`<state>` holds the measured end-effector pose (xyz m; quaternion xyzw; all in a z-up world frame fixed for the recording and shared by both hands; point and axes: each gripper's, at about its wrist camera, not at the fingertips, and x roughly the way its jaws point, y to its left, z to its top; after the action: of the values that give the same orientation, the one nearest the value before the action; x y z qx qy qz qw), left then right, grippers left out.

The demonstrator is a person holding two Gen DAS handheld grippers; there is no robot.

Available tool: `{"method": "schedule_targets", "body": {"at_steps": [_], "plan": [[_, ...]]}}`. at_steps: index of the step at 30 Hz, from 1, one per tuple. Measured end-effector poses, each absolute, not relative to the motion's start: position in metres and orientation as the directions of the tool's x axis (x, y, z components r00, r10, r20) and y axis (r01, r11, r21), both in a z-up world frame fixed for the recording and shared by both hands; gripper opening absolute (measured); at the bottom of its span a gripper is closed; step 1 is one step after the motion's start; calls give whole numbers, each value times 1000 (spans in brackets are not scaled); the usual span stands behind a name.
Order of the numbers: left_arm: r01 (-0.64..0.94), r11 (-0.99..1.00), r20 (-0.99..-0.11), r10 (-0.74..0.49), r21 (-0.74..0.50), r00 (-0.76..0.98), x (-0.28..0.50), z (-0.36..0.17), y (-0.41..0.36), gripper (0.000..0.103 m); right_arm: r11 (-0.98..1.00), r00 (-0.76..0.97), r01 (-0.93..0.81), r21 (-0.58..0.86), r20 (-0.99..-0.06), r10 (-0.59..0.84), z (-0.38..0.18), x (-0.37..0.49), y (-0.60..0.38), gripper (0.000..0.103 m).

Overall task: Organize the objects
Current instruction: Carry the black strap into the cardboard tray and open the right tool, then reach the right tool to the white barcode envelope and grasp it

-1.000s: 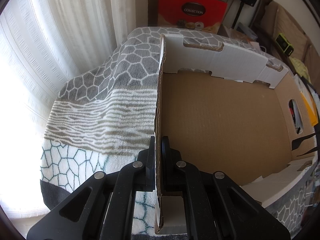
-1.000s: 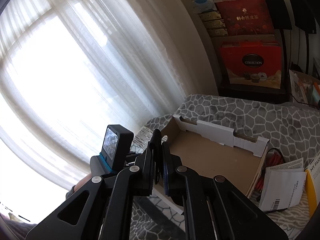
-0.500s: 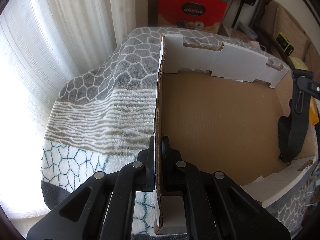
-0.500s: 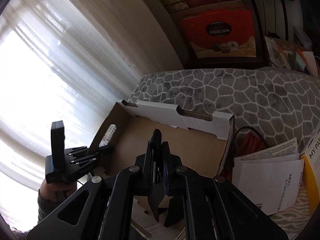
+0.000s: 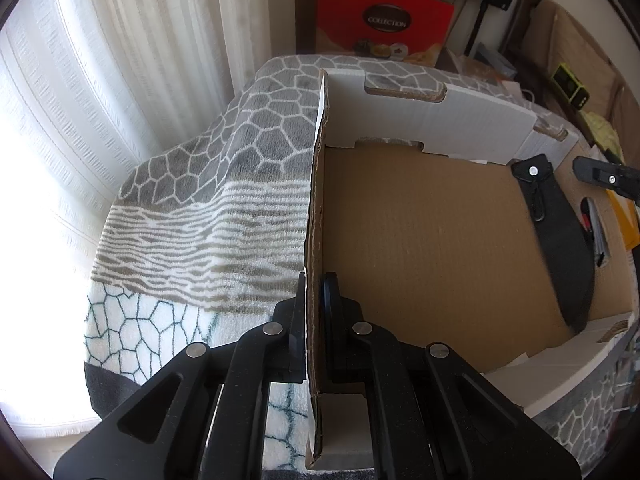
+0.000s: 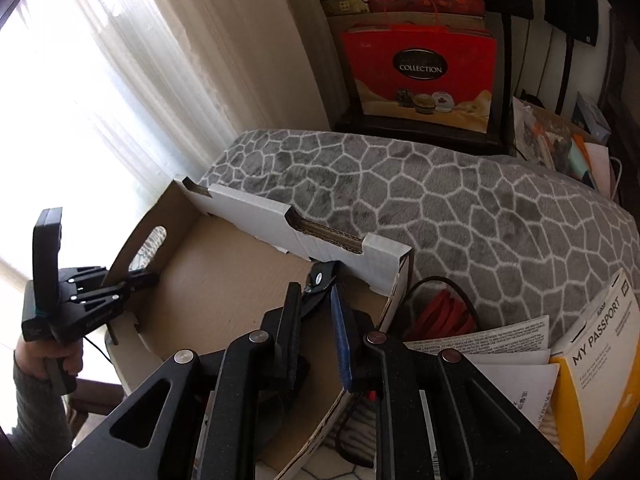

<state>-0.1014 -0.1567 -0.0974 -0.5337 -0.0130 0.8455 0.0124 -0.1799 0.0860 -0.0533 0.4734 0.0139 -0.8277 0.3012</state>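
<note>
A shallow cardboard box (image 5: pixel 420 232) lies on a patterned blanket. My left gripper (image 5: pixel 314 300) is shut on the box's left wall (image 5: pixel 314 216); it also shows in the right wrist view (image 6: pixel 132 280). A black strap with a metal clip (image 5: pixel 556 240) lies on the box floor at the right, its clip end showing in the right wrist view (image 6: pixel 318 280). My right gripper (image 6: pixel 316 312) is open just above the strap, fingers apart, over the box's right side (image 6: pixel 400 280).
Right of the box lie a red and black cable (image 6: pixel 440 312), printed papers (image 6: pixel 500 356) and a yellow "My Passport" carton (image 6: pixel 596 364). A red "Collection" gift box (image 6: pixel 420 76) stands behind the blanket (image 6: pixel 460 208). White curtains (image 5: pixel 100 100) hang at the left.
My right gripper lowered the strap into the box and opened, letting it drop onto the box floor. My left gripper has stayed shut on the box wall.
</note>
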Motion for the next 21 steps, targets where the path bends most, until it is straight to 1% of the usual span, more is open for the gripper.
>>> {"method": "schedule_targets", "body": {"at_steps": [7,10,12,16,18,19,21], "plan": [[-5,-999,-901,37,-39,-432,-101,-97,-156,4,-847,-425,475,241,-780,-460,-31,-166,107,19],[-4,-999,-901,38,-41,-432,-100,-97,-156,4,-874,-453,442,201,-791,-411,-21,-161,122,31],[-3,-999,-900,39,-42,-434,-101,-97,-156,4,-893,-463,415,175,-804,-373,-18,-160,133,42],[0,-999,-900,38,-43,-435,-102,-98,-157,4,-918,-466,371,143,-826,-317,-24,-158,150,49],[2,-999,-900,37,-42,-435,-103,-98,-157,4,-929,-463,344,137,-836,-295,-29,-158,157,56],[1,-999,-900,37,-42,-435,-103,-98,-157,4,-934,-463,333,134,-839,-285,-31,-157,161,58],[0,-999,-900,38,-43,-435,-103,-98,-157,4,-942,-462,311,125,-846,-265,-36,-155,167,66]]}}
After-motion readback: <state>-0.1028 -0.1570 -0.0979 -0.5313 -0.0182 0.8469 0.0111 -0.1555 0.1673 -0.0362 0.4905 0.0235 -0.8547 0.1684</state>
